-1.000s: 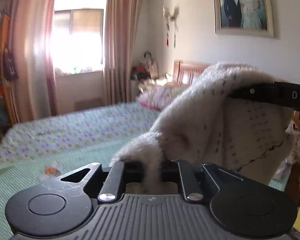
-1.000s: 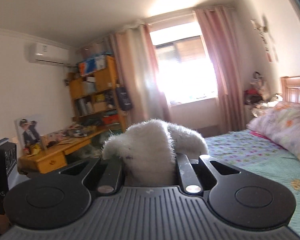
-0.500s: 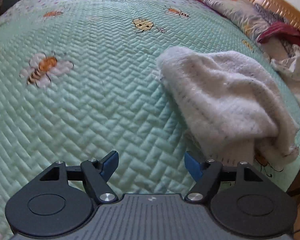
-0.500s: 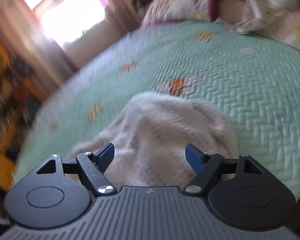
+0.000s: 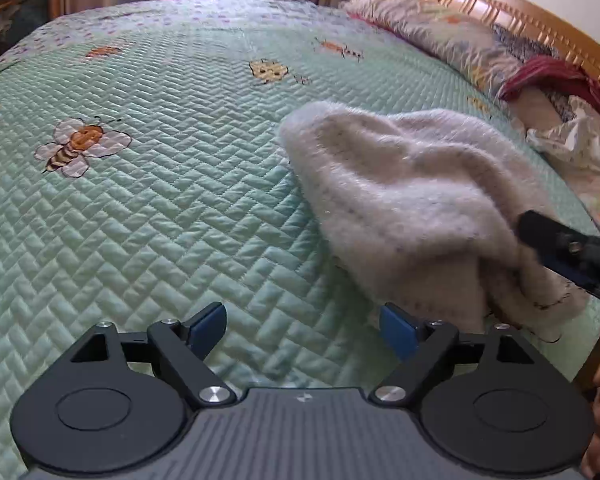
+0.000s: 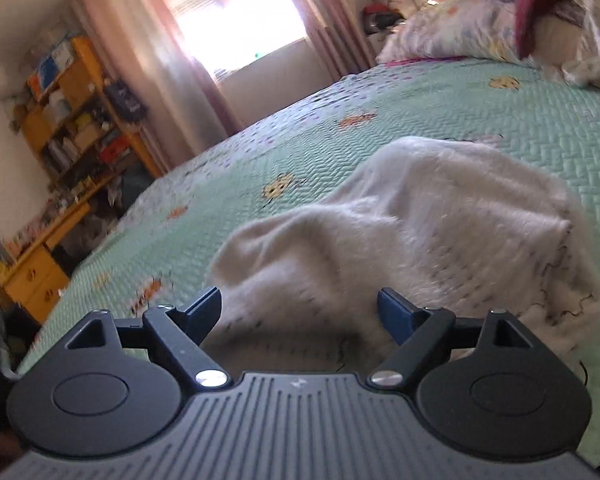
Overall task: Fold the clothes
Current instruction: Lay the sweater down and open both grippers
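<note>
Left wrist view showed the white fleecy garment lying in a rumpled heap on the green quilted bed, toward the right and close to the near edge. The left gripper hung over bare quilt just left of the heap, its fingers spread wide and holding nothing. The right gripper sat low over the near side of the garment, its fingers equally wide apart and empty, cloth lying between them but not pinched.

The fabric looked soft, light and floppy, likely to sag and bunch when lifted, so a hold on a hem or corner at the near edge seemed best, though the hems were hard to pick out in the folds. Open quilt stretched wide to the left and far side for spreading; pillows and loose bedding crowded the far right.
</note>
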`<state>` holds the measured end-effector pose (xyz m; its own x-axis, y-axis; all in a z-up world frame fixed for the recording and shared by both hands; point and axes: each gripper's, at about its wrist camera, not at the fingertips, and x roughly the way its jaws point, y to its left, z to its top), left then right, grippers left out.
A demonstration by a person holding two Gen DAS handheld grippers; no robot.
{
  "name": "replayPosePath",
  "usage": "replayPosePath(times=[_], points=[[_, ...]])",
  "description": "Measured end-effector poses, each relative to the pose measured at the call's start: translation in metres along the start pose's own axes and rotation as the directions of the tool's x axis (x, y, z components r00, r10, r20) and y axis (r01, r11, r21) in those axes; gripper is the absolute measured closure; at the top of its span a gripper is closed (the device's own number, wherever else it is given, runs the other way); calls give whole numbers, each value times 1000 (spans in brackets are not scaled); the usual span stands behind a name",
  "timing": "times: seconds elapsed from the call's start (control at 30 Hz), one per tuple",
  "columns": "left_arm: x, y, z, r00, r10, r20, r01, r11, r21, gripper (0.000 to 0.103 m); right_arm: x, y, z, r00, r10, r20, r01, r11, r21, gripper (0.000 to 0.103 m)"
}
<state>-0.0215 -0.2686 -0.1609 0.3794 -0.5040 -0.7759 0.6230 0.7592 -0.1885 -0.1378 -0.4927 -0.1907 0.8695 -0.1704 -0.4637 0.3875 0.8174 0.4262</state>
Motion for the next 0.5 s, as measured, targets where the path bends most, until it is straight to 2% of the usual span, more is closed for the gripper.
replayPosePath(times=[0.1, 0.2, 0.27, 0.4, 0.5], points=[[-16, 0, -12, 1000, 21, 14, -21, 999, -24, 12, -7, 19, 5, 1000, 1, 3, 0, 993, -114, 18], [-33, 0, -25, 999, 43, 28, -41, 998, -48, 12, -21, 44, 3, 1000, -1, 3, 1, 970, -244, 17], [-43, 0, -33, 998, 57, 37, -55, 996, -65, 12, -21, 66, -5, 1000, -4, -4, 2, 934, -358, 17], [-61, 9, -46, 989, 145, 22, -144, 989, -40, 11, -15, 96, -20, 1000, -18, 21, 27, 862, -506, 16], [-72, 24, -56, 991, 127, 31, -124, 989, -75, 10, 4, 106, -30, 995, -102, 4, 85, 809, -581, 16]])
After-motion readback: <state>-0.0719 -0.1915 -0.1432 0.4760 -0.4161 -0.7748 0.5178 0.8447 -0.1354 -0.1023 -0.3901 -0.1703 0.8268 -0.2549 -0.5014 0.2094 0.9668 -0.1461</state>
